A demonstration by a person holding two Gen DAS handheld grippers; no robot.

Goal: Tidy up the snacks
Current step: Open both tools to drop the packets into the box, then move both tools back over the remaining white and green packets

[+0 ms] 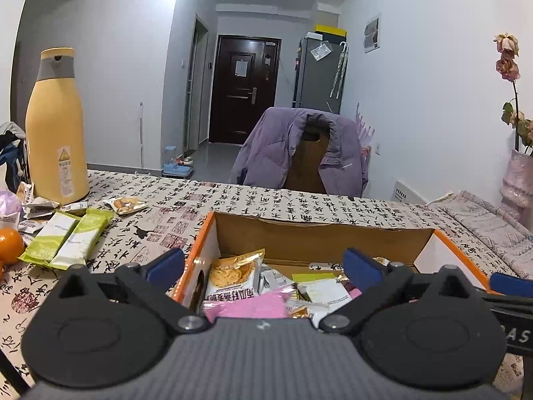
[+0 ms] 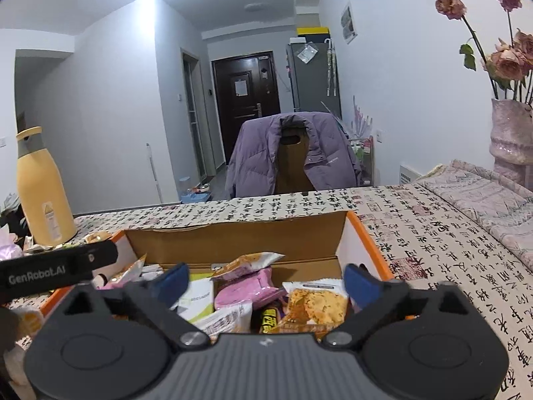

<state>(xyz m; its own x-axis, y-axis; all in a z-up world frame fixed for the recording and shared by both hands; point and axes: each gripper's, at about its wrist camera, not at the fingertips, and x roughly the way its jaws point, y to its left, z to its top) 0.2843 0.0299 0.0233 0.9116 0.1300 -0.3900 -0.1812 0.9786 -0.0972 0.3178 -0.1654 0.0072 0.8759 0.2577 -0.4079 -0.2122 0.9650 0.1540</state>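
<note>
An orange-rimmed cardboard box [image 1: 203, 233] [image 2: 363, 233] sits on the calligraphy tablecloth, filled with several snack packets: a biscuit packet [image 1: 233, 276], pink packets [image 1: 246, 306] [image 2: 248, 288] and a golden cracker packet [image 2: 314, 303]. My left gripper [image 1: 265, 266] hangs over the box's near left part, jaws wide open, nothing between the blue pads. My right gripper [image 2: 266, 281] hangs over the box's near side, also wide open and empty. Two green-and-white packets [image 1: 66, 240] and a golden packet [image 1: 126, 205] lie on the table left of the box.
A tall yellow flask [image 1: 56, 126] [image 2: 43, 186] stands at the far left with small wrappers and an orange [image 1: 10, 245] near it. A chair draped with a purple jacket [image 1: 299, 150] stands behind the table. A vase of dried roses [image 2: 509, 133] is at far right.
</note>
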